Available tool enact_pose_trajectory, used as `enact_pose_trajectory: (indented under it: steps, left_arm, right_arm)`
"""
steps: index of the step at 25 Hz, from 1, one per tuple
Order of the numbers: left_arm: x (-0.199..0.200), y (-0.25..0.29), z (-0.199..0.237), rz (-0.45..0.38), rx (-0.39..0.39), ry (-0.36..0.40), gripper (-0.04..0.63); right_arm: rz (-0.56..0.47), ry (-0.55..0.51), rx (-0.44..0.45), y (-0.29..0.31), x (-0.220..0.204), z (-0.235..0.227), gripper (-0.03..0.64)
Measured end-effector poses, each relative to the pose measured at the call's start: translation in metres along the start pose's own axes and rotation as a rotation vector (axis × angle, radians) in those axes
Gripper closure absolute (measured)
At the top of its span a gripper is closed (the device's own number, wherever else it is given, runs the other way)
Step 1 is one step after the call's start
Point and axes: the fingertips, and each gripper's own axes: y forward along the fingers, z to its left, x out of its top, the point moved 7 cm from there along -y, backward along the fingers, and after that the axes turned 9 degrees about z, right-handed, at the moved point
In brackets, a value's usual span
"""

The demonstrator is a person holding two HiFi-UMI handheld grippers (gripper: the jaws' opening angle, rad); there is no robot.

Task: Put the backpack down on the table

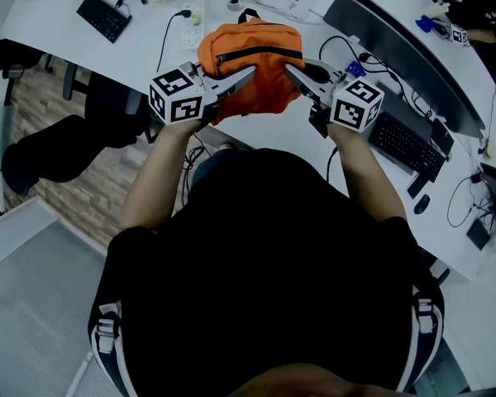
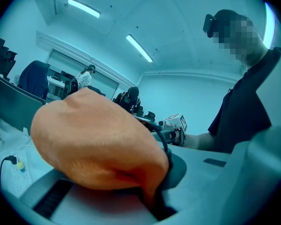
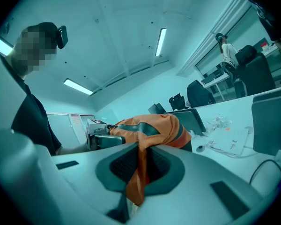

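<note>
Table (image 1: 50, 19) with monitor (image 1: 397, 52), keyboard (image 1: 405, 143) beside backpack (image 1: 252, 56)

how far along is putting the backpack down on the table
Done: the left gripper and right gripper are both shut on the orange backpack. In hand: it is held over the white table. Left: lower it onto the table and let go.

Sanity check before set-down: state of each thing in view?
backpack: gripped at both sides over the table; whether it touches is unclear.
left gripper: shut on backpack fabric.
right gripper: shut on backpack fabric.
power strip: one black plug in it.
</note>
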Motion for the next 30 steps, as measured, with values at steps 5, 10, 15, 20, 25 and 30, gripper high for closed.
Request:
enact_pose_trajectory:
  steps: [5, 10, 15, 20, 25, 30]
  left_arm:
    - [0.0, 0.0, -0.001, -0.002, -0.009, 0.013, 0.563]
    - [0.002, 0.0, 0.004, 0.003, -0.027, 0.011, 0.563]
    - [0.005, -0.004, 0.011, 0.01, -0.045, 0.022, 0.563]
    - [0.007, -0.009, 0.021, 0.015, -0.068, 0.03, 0.563]
    - [0.01, -0.01, 0.031, 0.024, -0.093, 0.033, 0.563]
    - [0.012, -0.013, 0.041, 0.034, -0.118, 0.031, 0.563]
  right_arm:
    - [-0.007, 0.002, -0.008, -0.002, -0.001, 0.003, 0.588]
    - [-0.01, 0.011, -0.02, 0.0, 0.001, 0.002, 0.588]
    - [-0.025, 0.022, -0.038, 0.005, 0.003, 0.003, 0.588]
    - [-0.033, 0.021, -0.058, 0.013, 0.006, 0.003, 0.588]
    - [-0.04, 0.031, -0.083, 0.018, 0.009, 0.0, 0.588]
    - [-0.041, 0.041, -0.102, 0.026, 0.011, 0.0, 0.588]
